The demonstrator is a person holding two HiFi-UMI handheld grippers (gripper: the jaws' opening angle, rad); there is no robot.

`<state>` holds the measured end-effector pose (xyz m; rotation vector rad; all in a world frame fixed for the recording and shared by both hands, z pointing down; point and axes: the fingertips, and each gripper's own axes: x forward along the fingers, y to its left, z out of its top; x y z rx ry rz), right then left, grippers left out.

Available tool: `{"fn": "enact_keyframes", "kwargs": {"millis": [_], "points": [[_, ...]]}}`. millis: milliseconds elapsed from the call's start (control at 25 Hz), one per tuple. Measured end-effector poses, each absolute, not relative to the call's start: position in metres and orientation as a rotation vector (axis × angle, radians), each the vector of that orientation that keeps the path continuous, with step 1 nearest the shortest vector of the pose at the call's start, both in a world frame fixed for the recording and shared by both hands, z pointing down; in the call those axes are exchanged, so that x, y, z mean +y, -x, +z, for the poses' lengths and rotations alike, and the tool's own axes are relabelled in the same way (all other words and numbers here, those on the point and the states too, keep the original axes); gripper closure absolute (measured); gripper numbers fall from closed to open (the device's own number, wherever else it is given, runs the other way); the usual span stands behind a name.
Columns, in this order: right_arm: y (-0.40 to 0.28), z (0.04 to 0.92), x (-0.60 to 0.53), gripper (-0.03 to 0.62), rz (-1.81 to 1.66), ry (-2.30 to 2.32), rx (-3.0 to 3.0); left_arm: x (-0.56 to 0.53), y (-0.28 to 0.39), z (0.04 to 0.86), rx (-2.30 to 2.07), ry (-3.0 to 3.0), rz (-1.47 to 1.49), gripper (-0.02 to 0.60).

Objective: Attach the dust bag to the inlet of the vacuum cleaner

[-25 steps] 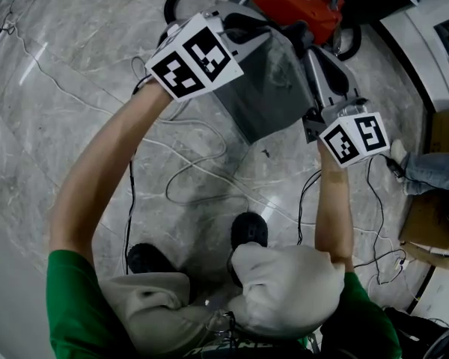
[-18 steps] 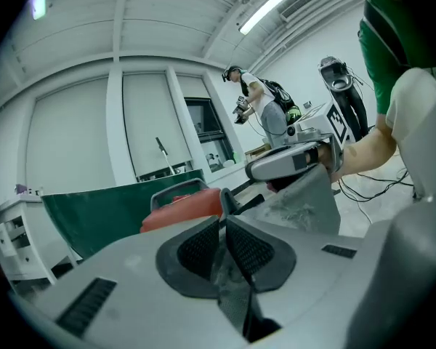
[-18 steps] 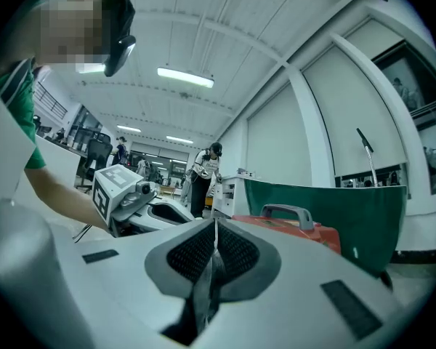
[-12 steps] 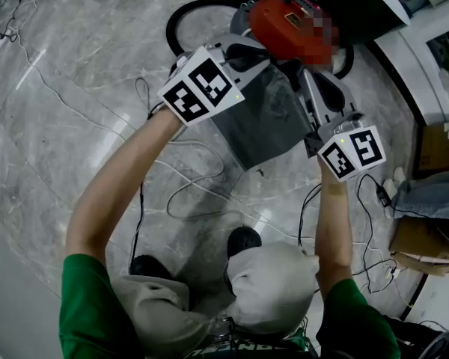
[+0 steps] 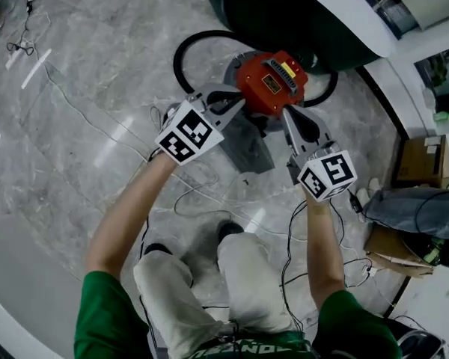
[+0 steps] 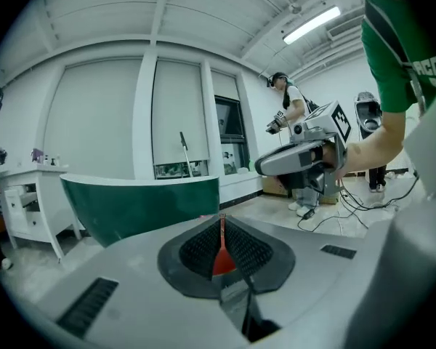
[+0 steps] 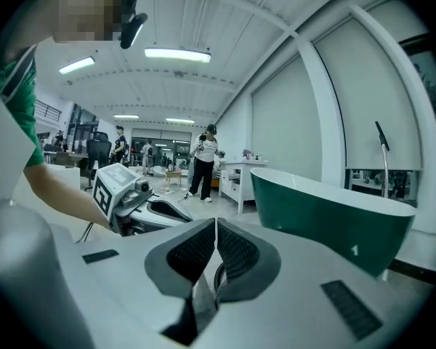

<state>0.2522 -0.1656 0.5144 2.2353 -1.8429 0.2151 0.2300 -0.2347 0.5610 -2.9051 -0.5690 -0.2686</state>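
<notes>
left gripper (image 6: 221,231) and right gripper (image 7: 215,235) fingers closed on dust bag (image 5: 248,146) edges beside vacuum cleaner (image 5: 268,88); open floor (image 5: 97,88) leftward

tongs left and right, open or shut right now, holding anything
Left tongs: shut, with a red sliver in the slit; whether they grip it cannot be told.
Right tongs: shut, nothing seen between them.

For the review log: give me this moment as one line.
left claw shut on dust bag | right claw shut, grip unclear | dust bag hangs beside red vacuum cleaner | attachment not confirmed
</notes>
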Motion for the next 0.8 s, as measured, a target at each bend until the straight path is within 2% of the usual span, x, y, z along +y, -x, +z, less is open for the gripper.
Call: {"fn": "enact_keyframes", "kwargs": {"millis": [320,800], "points": [[-0.2,0.346,-0.154,0.579,0.42,-2.227,-1.825,-0.228,-0.164,0.391,-0.529,3.006,-0.427,0.565],[-0.103,0.095,-0.153,0.58,0.429,-2.303,-1.755,-0.197,-0.061,0.167,-0.555,3.148,-0.5,0.571]]}}
